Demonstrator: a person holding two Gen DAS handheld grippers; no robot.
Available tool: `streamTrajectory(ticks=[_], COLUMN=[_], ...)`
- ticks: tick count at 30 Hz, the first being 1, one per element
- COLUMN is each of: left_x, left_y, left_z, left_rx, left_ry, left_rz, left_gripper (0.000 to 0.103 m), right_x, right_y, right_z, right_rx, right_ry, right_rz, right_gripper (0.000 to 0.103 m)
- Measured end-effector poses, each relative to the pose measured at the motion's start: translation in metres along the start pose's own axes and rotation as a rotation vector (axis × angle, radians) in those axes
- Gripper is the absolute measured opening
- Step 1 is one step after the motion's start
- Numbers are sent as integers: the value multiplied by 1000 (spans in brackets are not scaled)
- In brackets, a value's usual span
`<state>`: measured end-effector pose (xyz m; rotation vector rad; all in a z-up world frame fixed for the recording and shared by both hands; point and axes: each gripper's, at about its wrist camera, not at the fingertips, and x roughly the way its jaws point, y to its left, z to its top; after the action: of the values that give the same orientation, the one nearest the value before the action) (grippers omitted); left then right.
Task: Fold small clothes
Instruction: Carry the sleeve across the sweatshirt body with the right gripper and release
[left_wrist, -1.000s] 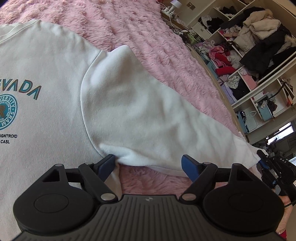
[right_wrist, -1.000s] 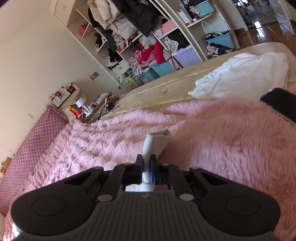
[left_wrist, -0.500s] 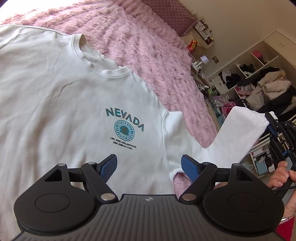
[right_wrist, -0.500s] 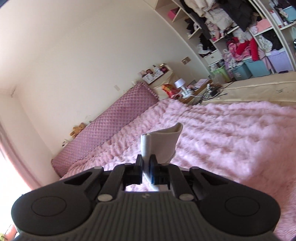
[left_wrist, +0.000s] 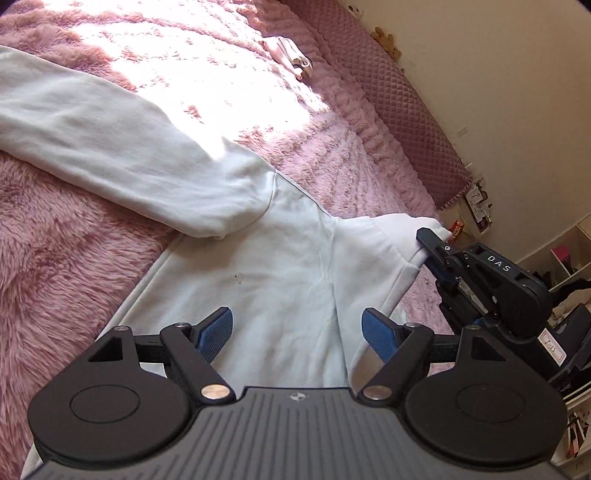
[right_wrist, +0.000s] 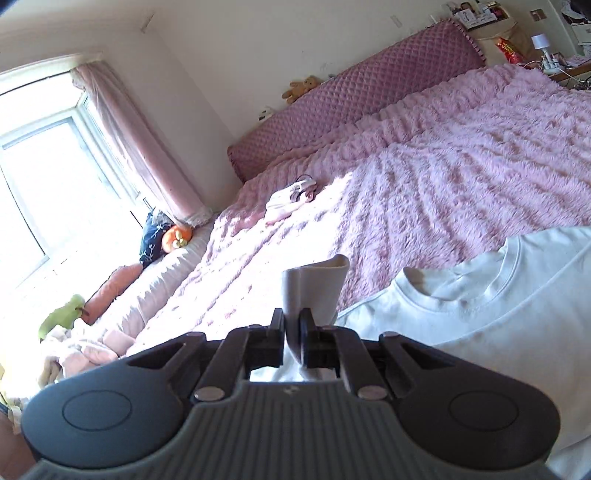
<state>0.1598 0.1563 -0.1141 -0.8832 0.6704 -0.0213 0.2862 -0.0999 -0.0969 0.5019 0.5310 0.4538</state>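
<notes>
Pinching sweatshirt cuff: R claw; L claw spread just above body

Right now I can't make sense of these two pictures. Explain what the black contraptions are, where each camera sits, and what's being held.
There is no robot here: a person holds a two-finger gripper in each hand, and a fisheye camera on each looks forward along its fingers. The left camera shows the left gripper with its blue pads apart, holding nothing, above a white sweatshirt spread on a fluffy pink blanket. The right gripper also appears there, pinching the sleeve cuff. The right camera shows the right gripper's jaws shut on that cuff, with the sweatshirt's neckline beside it.
</notes>
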Motion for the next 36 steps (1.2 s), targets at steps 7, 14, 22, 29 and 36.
streamTrajectory(ticks=[7,14,22,29,36], left_x=[13,51,81,108,99], left_y=[26,25,1,17,12], left_z=[4,-3,7,7,15], left_rx=[-28,-35,79,77,93], left_ry=[13,53,28,75,100], left_rz=[-28,-41,-54,19,27], left_gripper=[92,92,92,92,92], right_x=[1,-85,-145,-129,-101], right_y=[-4,-94,-203,-211,-214], right_z=[-55,-21,-8,-7,-25], right_rx=[-30,-92,-102,-32,-44], right_ry=[171,79,42,53,149], right_rz=[-14,-359,-685,-508,-584], right_gripper=[45,50,50,53,53])
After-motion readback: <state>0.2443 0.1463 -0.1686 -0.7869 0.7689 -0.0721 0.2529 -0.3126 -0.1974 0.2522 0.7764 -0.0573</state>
